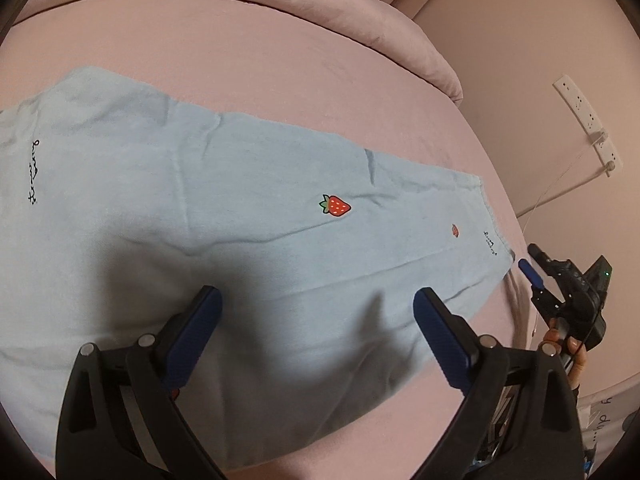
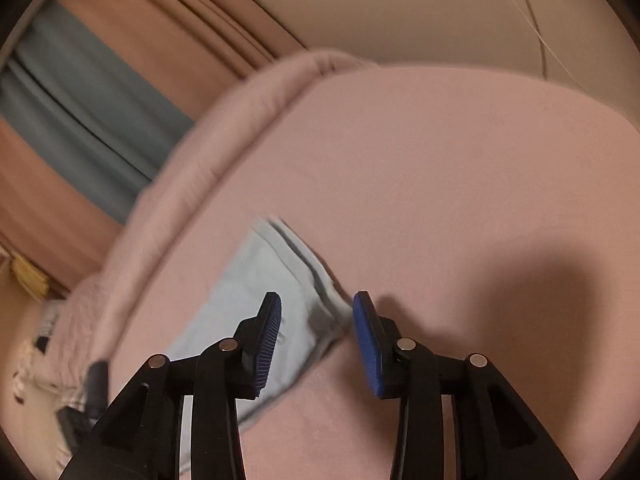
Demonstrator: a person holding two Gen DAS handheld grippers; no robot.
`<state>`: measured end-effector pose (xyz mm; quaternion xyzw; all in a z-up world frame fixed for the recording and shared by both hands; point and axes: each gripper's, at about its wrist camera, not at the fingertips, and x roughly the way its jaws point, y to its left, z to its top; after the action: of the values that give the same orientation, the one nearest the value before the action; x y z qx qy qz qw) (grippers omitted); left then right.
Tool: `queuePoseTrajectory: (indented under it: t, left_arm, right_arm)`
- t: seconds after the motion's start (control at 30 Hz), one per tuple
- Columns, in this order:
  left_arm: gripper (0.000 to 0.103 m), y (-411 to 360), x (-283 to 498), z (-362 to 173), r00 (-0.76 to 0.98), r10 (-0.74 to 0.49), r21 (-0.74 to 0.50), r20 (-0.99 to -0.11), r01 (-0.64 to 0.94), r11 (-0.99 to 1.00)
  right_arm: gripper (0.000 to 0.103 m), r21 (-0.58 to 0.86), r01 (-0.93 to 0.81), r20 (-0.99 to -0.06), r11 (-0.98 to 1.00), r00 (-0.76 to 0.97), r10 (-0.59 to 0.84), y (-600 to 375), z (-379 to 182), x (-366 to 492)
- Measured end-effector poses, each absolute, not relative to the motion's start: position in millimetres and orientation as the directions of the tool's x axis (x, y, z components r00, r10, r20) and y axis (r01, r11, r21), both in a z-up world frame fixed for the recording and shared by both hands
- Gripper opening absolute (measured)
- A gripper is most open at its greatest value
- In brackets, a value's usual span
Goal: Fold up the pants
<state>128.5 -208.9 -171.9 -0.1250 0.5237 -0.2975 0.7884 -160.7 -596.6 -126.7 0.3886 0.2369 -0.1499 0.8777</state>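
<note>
pants (image 1: 224, 216): pale blue, plain weave; a red strawberry (image 1: 335, 205) with green leaves and pale seeds printed mid-leg, a smaller red one (image 1: 454, 230) near the hem, black script lettering (image 1: 33, 171) near the waist end and again by the hem
bed (image 1: 248, 80): dusty pink sheet, unpatterned
duvet (image 1: 280, 4): same pink, rolled along the bed's far edge
fingers (image 1: 438, 340): black frames with ribbed dark blue pads, silver round pins at the joints
curtains (image 2: 80, 92): tan-pink with a grey-blue panel between, vertical folds
wall (image 1: 520, 92): pinkish beige
power strip (image 1: 588, 124): white
</note>
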Motion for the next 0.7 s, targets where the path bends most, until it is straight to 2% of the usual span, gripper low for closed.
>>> queuePoseTrajectory:
  t: [0.3,0.33,0.37,0.57,0.63,0.7]
  left_arm:
    - [0.099,-204.6,126.6,-170.5,0.272,-0.606,-0.521,-0.747,0.327,0.788]
    - [0.099,-204.0,126.1,-170.0,0.271,-0.605,-0.518,-0.748,0.33,0.789]
    - [0.099,-204.6,125.9,-169.9,0.271,-0.603,-0.514,-0.75,0.334,0.79]
    - [0.099,-203.5,127.3,-167.1,0.271,-0.599,-0.516,-0.754,0.319,0.795]
    - [0.099,-203.2,128.0,-168.5,0.272,-0.599,-0.518,-0.753,0.317,0.795]
    - [0.1,-204.1,127.4,-169.0,0.274,-0.598,-0.514,-0.753,0.323,0.795]
  right_arm:
    - [0.038,0.63,0.424,-0.587,0.651,0.809,0.041,-609.5,-144.5,-133.7]
    - [0.03,0.615,0.432,-0.591,0.659,0.807,0.023,-606.3,-142.2,-130.6]
    - [0.014,0.592,0.436,-0.595,0.678,0.804,0.003,-602.7,-137.9,-130.5]
    - [0.006,0.432,0.427,-0.621,0.794,0.78,-0.081,-588.4,-112.0,-146.7]
    - [0.002,0.424,0.441,-0.622,0.791,0.777,-0.1,-591.9,-107.6,-142.6]
    - [0.002,0.432,0.461,-0.666,0.775,0.742,-0.071,-599.2,-123.0,-134.5]
